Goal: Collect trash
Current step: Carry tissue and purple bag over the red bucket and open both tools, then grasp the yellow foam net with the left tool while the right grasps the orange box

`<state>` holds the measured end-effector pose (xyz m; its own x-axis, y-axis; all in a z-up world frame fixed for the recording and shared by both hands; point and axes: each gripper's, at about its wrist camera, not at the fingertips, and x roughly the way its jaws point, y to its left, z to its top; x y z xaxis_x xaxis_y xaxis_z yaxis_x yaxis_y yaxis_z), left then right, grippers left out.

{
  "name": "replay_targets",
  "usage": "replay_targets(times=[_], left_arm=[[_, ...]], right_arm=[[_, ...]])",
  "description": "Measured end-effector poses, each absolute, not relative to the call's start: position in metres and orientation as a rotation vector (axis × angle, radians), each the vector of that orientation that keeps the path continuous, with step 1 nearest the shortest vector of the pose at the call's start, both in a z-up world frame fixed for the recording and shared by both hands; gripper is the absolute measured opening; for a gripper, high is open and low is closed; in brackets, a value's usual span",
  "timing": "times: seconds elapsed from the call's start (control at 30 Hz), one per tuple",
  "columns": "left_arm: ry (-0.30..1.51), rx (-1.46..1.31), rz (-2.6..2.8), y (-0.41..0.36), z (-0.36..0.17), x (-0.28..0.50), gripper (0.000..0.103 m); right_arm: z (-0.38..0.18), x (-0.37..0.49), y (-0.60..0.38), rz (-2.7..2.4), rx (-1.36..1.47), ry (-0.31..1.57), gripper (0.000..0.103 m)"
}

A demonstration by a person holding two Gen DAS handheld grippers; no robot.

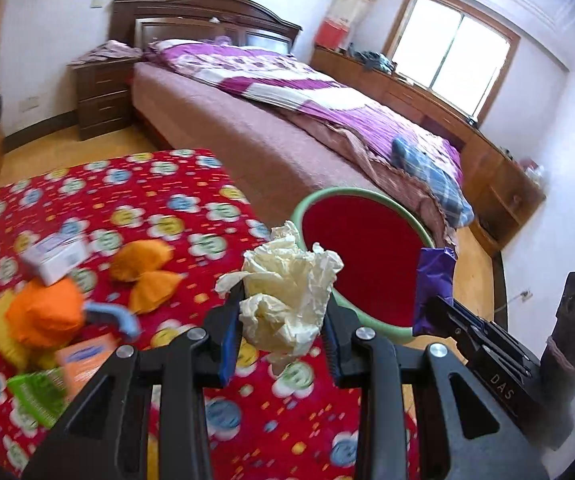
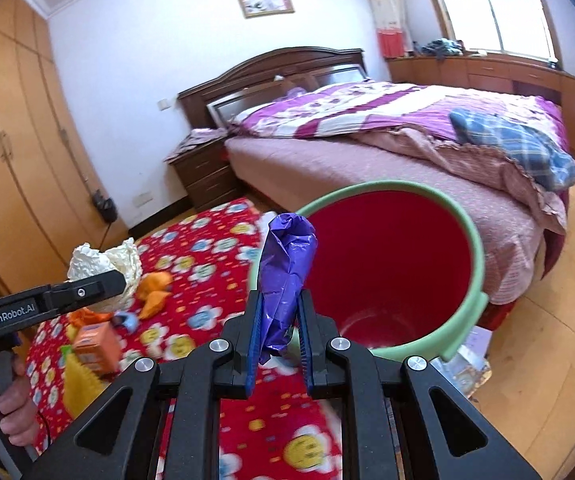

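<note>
Beyond the red tablecloth's (image 1: pixel 175 196) far edge stands the bin (image 2: pixel 475 248); nearer it, the right gripper (image 2: pixel 279 332) clamps an upright purple wrapper (image 2: pixel 287 256), the left gripper (image 1: pixel 283 332) crumpled tissue (image 1: pixel 287 284).

I log a cream-white crumpled paper (image 1: pixel 287 300) and a glossy purple wrapper (image 2: pixel 285 276), each between black grippers with blue finger pads (image 2: pixel 256 344). The bin (image 2: pixel 475 264) is pale green outside, red inside. The tablecloth (image 1: pixel 159 196) is red with yellow and blue flowers; orange peels (image 1: pixel 143 276) lie on it.
</note>
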<state>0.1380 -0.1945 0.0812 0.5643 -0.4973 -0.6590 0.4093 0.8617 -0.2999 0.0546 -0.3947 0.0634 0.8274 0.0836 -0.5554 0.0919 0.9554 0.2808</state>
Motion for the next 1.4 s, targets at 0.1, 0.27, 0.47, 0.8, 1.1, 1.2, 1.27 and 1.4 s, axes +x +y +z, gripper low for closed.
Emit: replay_targets(times=[0.1,0.27,0.47,0.8,1.1,1.2,1.27,1.4], left_arm=[[0.815,-0.095,-0.565,-0.219,0.077,0.147,0.035],[0.818,-0.041,-0.592,-0.251,0.066,0.16,0.035],[0.834,0.001,-0.625,-0.279,0.056,0.171,0.036],[0.845,0.023,-0.621,-0.288,0.05,0.176,0.05],[0.805,0.019,-0.628,-0.284,0.063,0.169,0.056],[0.808,0.006,-0.631,-0.279,0.067,0.164,0.056],[0.81,-0.002,-0.627,-0.274,0.07,0.159,0.056],[0.806,-0.02,-0.619,-0.259,0.078,0.145,0.056]], right_arm=[[0.058,0.059,-0.409,-0.034,0.313,0.609,0.016],[0.047,0.068,-0.427,-0.061,0.339,0.631,0.017],[0.038,0.077,-0.44,-0.073,0.351,0.645,0.02],[0.031,0.081,-0.446,-0.08,0.38,0.642,0.031],[0.039,0.066,-0.448,-0.106,0.405,0.618,0.045],[0.043,0.06,-0.446,-0.113,0.408,0.612,0.047],[0.046,0.057,-0.444,-0.115,0.409,0.609,0.047],[0.053,0.047,-0.436,-0.107,0.407,0.596,0.05]])
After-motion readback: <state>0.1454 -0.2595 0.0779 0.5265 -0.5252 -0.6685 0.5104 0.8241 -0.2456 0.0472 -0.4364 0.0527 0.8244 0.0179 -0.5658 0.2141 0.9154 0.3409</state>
